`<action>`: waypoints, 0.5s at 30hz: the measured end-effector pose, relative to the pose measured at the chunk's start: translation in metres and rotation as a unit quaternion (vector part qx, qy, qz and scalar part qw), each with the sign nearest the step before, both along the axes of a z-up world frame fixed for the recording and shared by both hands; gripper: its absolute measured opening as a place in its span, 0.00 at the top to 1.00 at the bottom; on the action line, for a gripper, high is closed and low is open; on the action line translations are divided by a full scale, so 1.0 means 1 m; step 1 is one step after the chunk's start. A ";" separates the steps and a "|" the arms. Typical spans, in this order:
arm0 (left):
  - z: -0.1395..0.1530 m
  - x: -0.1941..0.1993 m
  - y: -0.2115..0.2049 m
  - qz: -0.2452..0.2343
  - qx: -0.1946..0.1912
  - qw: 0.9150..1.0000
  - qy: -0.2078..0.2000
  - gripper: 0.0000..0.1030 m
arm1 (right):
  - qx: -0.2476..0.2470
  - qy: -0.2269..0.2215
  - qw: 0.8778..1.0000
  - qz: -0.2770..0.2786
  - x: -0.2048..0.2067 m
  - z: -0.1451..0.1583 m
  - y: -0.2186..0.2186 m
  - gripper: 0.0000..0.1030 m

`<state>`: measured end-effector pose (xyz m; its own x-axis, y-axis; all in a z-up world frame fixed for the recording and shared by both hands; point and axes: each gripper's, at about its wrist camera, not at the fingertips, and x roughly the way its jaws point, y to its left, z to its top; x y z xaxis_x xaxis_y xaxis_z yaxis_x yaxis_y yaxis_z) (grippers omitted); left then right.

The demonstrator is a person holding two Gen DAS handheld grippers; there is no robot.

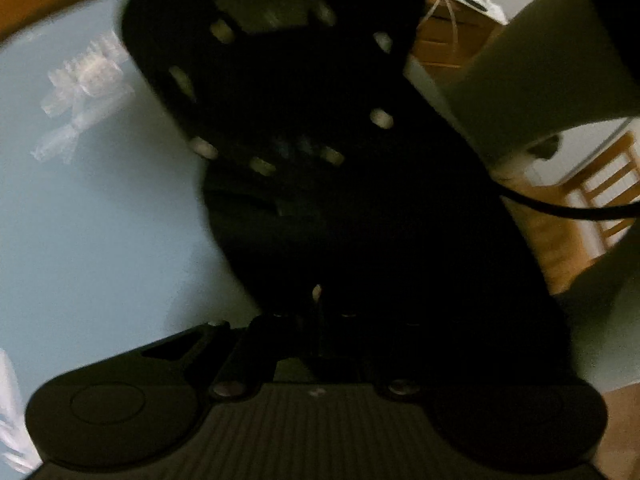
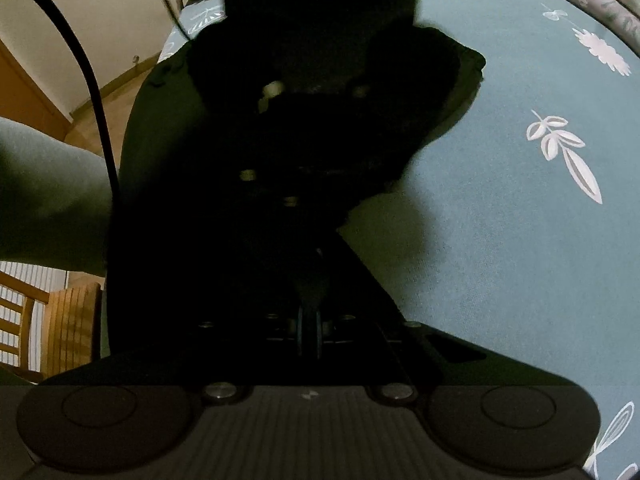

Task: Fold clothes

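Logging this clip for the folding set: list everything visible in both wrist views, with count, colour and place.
Dark garment: one, black to dark green, bunched on the bedsheet in front of both grippers; too dark to name the type.
Bedsheet: one, teal with white leaf and flower print, under the garment.
Wooden floor: brown, right edge of the left wrist view.
Wooden chair: one, light brown, far right of the left wrist view.
Cable: one, black, running down the left of the right wrist view.
Sleeve: one, grey-green, left of the right wrist view.
Left gripper: black, shut; grip hidden by darkness.
Right gripper: black, shut; grip likewise unclear.
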<state>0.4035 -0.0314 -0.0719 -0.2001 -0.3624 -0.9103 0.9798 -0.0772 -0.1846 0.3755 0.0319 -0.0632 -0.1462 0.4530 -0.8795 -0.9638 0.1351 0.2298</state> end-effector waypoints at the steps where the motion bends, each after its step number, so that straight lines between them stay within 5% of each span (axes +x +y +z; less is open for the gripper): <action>1: -0.004 -0.002 0.000 0.002 0.006 1.000 0.019 1.00 | 0.001 0.001 1.000 0.001 0.000 0.001 0.000 0.93; 6: -0.015 0.005 0.000 0.057 0.038 0.994 0.081 0.95 | 0.002 0.002 1.000 0.000 0.003 0.005 -0.012 0.93; 11: -0.001 0.018 0.025 0.124 0.040 0.988 0.083 0.70 | -0.001 -0.016 1.000 -0.002 -0.007 0.007 -0.011 0.93; 14: 0.008 0.049 0.044 0.240 0.005 0.963 0.123 0.68 | 0.001 -0.036 0.999 -0.008 -0.012 0.008 -0.012 0.93; 15: 0.008 0.061 0.050 0.293 -0.019 0.943 0.159 0.68 | 0.002 -0.042 0.999 -0.011 -0.014 0.009 -0.011 0.93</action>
